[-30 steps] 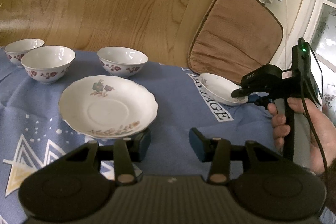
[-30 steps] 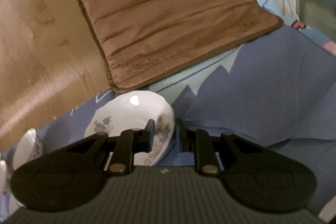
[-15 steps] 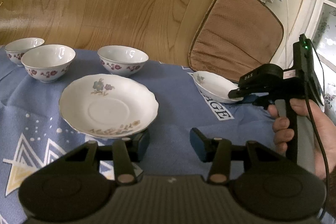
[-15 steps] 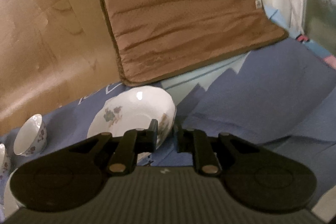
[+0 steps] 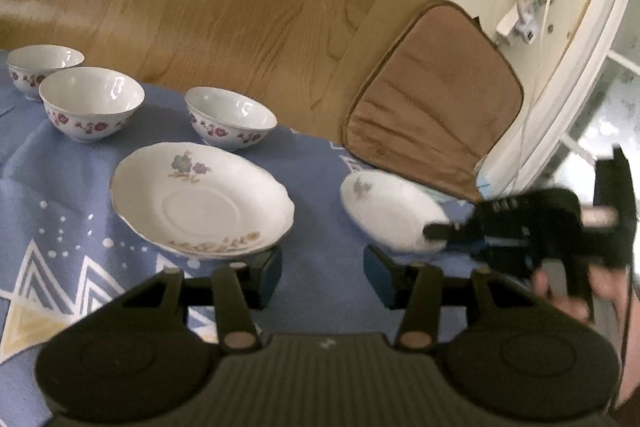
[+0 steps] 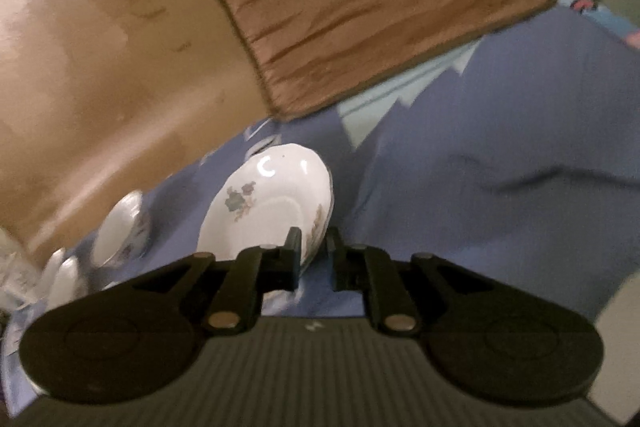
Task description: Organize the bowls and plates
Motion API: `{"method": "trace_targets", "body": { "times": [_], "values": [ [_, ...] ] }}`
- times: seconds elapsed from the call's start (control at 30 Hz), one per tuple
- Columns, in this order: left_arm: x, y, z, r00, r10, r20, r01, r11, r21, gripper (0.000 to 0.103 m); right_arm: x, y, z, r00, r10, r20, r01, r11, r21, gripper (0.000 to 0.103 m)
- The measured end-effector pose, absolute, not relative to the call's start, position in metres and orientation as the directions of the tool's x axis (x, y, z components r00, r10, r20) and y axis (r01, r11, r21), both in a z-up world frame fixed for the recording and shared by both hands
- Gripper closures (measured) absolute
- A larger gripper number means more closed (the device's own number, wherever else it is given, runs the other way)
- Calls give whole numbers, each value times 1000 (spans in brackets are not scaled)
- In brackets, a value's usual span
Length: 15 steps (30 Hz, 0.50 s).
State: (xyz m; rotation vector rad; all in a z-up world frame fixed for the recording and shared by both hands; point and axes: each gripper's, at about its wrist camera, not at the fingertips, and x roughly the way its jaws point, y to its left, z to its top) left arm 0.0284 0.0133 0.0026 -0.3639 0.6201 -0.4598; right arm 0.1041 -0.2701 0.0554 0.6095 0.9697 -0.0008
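Right wrist view shows the right gripper fingers pinching the small plate rim, tilted. Level it before stacking on the large plate. Left gripper fingers are spread.

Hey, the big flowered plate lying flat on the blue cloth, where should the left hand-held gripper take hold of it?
Grip the big plate by its near scalloped rim, coming in low from the front: the rim flares up off the cloth, and the open left hand-held gripper already sits just before that edge.

L claw gaping, R claw clamped
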Motion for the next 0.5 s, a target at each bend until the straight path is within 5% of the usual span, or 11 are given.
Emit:
{"method": "trace_targets", "body": {
  "times": [0.33, 0.5],
  "values": [
    [26, 0, 3, 701, -498, -510, 326, 860, -392, 57, 36, -250, 69, 494, 458, -739, 8, 847, 531, 88],
    [28, -2, 0, 683, -496, -536, 324, 863, -387, 64, 18, -240, 78, 534, 426, -731, -67, 882, 466, 82]
  ]
}}
